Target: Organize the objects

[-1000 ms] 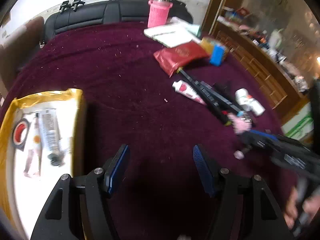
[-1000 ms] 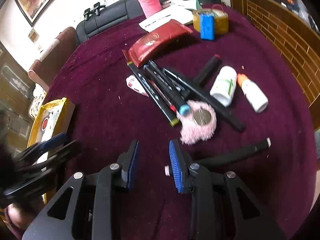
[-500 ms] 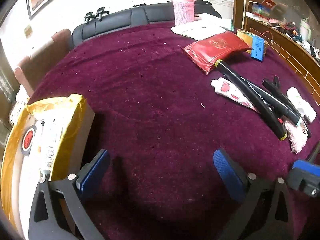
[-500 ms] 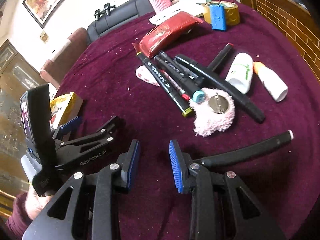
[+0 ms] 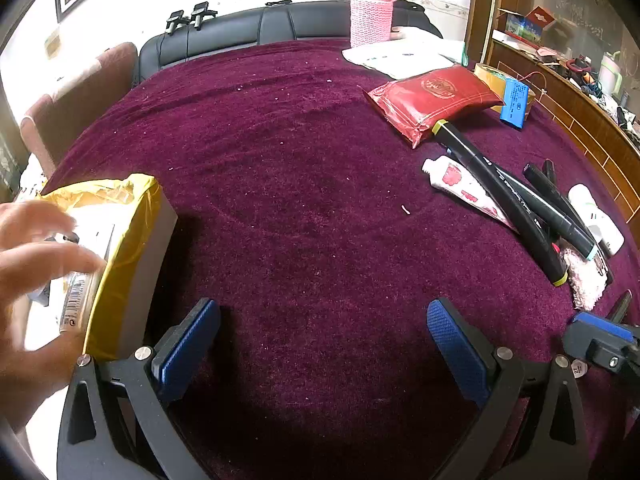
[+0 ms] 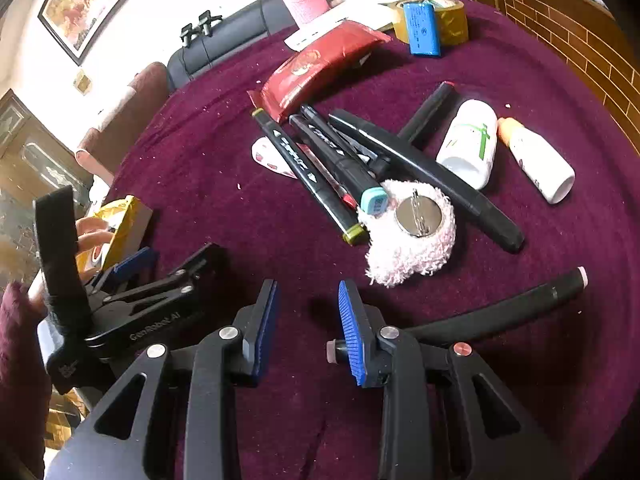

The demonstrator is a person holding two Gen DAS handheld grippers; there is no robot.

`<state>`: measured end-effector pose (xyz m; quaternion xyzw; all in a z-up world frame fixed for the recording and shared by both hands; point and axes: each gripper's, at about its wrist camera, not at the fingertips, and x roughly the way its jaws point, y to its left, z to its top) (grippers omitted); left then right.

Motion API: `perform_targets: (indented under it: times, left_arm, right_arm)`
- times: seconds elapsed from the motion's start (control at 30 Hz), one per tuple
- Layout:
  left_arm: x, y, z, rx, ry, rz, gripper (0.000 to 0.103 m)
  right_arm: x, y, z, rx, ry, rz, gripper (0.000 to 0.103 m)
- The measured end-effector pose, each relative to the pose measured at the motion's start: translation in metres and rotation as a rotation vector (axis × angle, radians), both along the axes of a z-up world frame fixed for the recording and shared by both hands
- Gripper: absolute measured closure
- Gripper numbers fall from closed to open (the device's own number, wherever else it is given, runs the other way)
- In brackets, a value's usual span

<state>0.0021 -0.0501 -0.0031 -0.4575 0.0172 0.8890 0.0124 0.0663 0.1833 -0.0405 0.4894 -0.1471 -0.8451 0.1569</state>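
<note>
Purple tablecloth (image 5: 304, 184), left tool (image 5: 320, 344) spread empty, right tool (image 6: 307, 322) parted empty, yellow box (image 5: 120, 248) contents hand-hidden

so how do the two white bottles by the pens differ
The capped bottle is stubbier and wider, with green markings on its label and a white cap. The nozzle bottle is slimmer and longer, plain white, with an orange tip. The capped bottle lies against a black pen, while the nozzle bottle lies farther right, clear of the pens. Both are white and lie on their sides on the purple cloth.
</note>
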Motion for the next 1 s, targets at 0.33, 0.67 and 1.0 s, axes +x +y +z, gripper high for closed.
perform_targets:
  times: [0.33, 0.67, 1.0]
  left_arm:
    - [0.001, 0.001, 0.001, -0.001, 0.0, 0.001, 0.001]
    - [0.001, 0.0, 0.001, -0.001, 0.0, 0.002, 0.001]
    - [0.001, 0.0, 0.001, -0.001, 0.0, 0.003, 0.001]
  right_arm:
    - [-0.004, 0.01, 0.002, -0.036, 0.003, -0.029, 0.075]
    - [0.008, 0.025, 0.013, -0.062, 0.043, -0.054, 0.075]
    - [0.001, 0.079, 0.022, -0.172, 0.133, -0.147, 0.075]
